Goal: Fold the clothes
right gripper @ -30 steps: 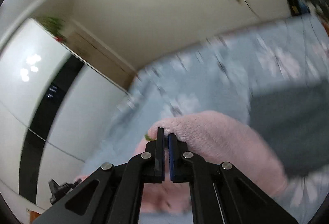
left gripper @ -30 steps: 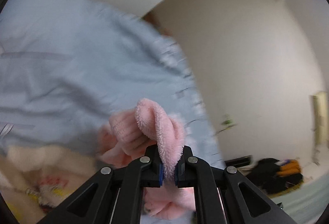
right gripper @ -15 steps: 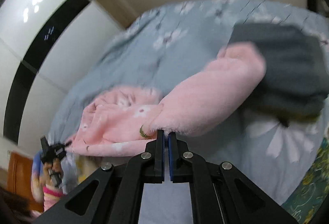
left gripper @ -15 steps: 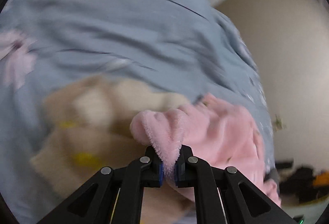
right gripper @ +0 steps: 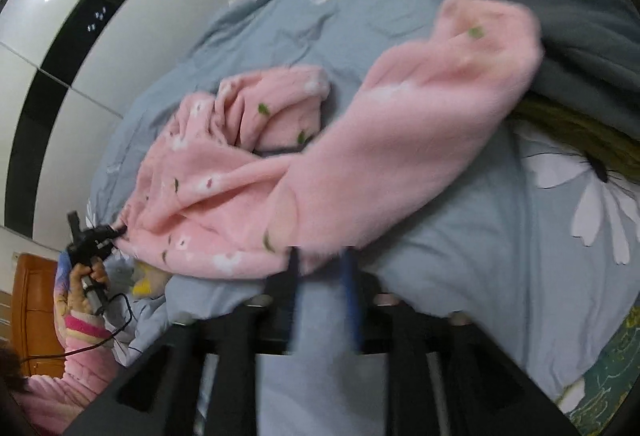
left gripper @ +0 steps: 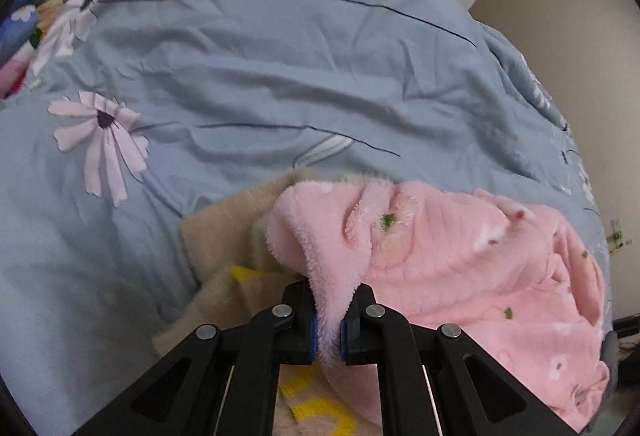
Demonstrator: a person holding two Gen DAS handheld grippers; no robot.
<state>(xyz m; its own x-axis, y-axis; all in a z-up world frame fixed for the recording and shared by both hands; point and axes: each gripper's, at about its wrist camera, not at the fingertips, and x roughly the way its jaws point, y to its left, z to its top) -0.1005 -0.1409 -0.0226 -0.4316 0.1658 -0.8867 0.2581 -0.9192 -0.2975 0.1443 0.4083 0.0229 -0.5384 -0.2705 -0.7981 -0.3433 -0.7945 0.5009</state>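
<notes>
Pink garment (left gripper: 460,256) sprawls across a blue floral bed (left gripper: 240,76). Left hand-held gripper (left gripper: 329,320) pinches its fleecy edge; right hand-held gripper (right gripper: 322,276) stands parted, blurred, at the hem.

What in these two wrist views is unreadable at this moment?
- Right wrist view: right gripper fingers are motion-blurred; contact with the pink fleece garment is unclear.
- Left wrist view: beige garment is mostly covered by the pink fleece and the left gripper; its yellow print is unreadable.
</notes>
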